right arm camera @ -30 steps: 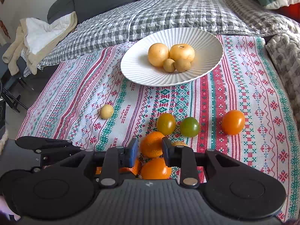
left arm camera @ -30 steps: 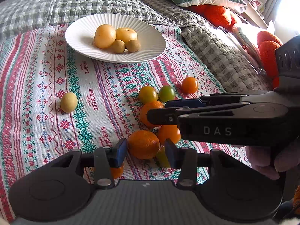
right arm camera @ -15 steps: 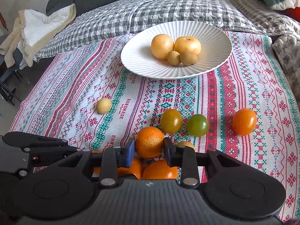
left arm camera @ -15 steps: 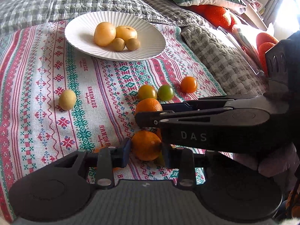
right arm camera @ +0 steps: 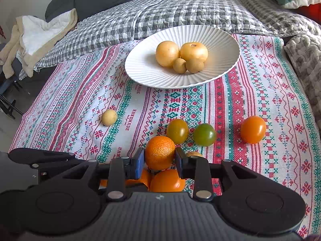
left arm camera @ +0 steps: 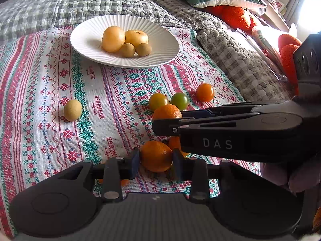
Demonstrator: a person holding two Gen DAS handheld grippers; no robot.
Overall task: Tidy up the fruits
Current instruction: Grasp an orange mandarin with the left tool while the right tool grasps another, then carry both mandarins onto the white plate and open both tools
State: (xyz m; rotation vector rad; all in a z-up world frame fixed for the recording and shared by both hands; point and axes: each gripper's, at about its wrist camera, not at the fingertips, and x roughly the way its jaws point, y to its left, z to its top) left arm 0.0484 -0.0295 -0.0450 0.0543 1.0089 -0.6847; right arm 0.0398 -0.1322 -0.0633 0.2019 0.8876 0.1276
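Patterned cloth on bed: left gripper (left arm camera: pixel 155 161) clamped one orange (left arm camera: pixel 156 155), right gripper (right arm camera: pixel 159 159) another orange (right arm camera: pixel 159 152), plate (right arm camera: pixel 220 40) at 12 o'clock; crowded grippers risked colliding, dislodging fruit.

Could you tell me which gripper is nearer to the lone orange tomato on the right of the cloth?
Right. The right gripper, shut on an orange, sits nearer the orange tomato; the left gripper, holding another orange, is farther back and left.
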